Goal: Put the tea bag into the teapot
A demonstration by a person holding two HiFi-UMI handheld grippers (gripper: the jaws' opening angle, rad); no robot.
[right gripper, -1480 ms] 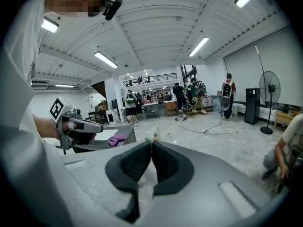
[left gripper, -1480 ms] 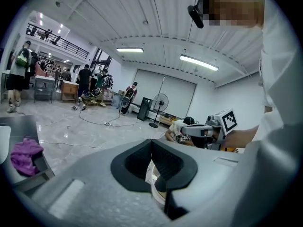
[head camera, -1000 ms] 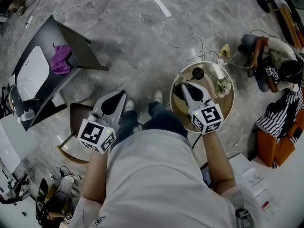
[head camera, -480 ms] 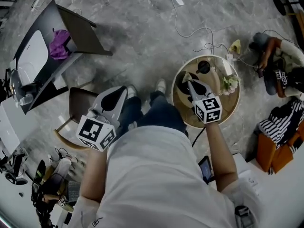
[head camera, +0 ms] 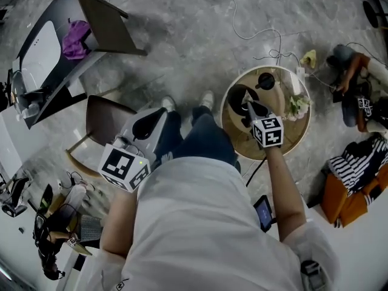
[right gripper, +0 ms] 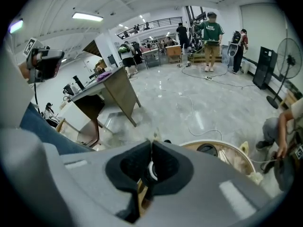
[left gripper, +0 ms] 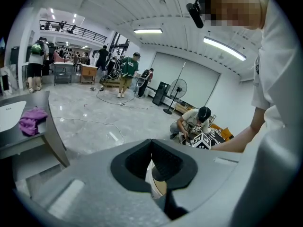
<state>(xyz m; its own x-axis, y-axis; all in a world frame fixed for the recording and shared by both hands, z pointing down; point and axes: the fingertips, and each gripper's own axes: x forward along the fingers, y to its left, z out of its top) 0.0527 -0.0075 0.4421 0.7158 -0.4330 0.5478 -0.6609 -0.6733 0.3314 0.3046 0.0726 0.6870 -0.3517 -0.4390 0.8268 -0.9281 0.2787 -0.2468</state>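
A round wooden table (head camera: 291,139) stands to my right. On it are a dark teapot (head camera: 236,100) with its mouth open, a dark lid (head camera: 265,80) and a pale flower bunch (head camera: 297,105). My right gripper (head camera: 248,105) hangs over the table at the teapot's right edge. Its jaws are shut, and a small pale scrap (right gripper: 154,136), seemingly the tea bag, pokes out at the tips of the right gripper (right gripper: 151,144). My left gripper (head camera: 151,121) is held by my left leg, away from the table; the left gripper (left gripper: 151,148) is shut with nothing in it.
A dark slanted desk (head camera: 100,23) with a purple cloth (head camera: 74,41) stands at the far left, and a brown chair (head camera: 103,123) is near my left leg. Cables (head camera: 260,35) trail over the marble floor. A person (head camera: 357,83) crouches beyond the table.
My right gripper has moved forward and to the right, farther out over the round table near the teapot. The left gripper has stayed by my leg.
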